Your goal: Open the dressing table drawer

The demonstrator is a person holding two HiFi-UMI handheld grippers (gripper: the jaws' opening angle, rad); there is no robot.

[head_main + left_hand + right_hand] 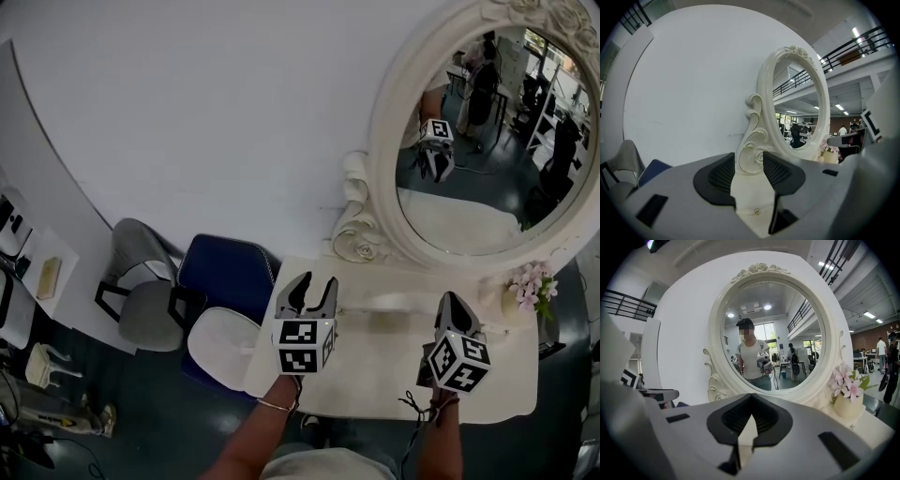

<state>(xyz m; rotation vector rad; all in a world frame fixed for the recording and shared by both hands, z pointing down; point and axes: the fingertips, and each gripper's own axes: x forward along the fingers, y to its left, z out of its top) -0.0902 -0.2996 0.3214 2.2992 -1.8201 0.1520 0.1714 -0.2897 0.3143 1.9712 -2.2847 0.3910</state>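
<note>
The white wall (234,112) curves behind everything. Against it stands the pale dressing table (375,375), its top bare in the middle, with open floor past its left edge at 9 o'clock. The oval mirror (487,141) rises from the table's back edge at 1 o'clock. Off the table's left corner a blue chair (225,272), a grey chair (150,300) and a round white stool (220,342) crowd together, the stool just beside the table's edge. Pink flowers in a pot (532,281) sit on the table's right end at 3 o'clock, close to the mirror frame.

The left gripper (316,284) hovers over the table's left back part, jaws wide apart with only tabletop between them. The right gripper (455,300) is over the right half, its tips pressed together on nothing.

Only the left gripper view shows a small gold knob (756,212) on a pale front low between its jaws, and I cannot tell whether that is the drawer. The head view looks down on the top and shows no drawer front. Only the right gripper view shows a person (752,357) mirrored in the glass.
</note>
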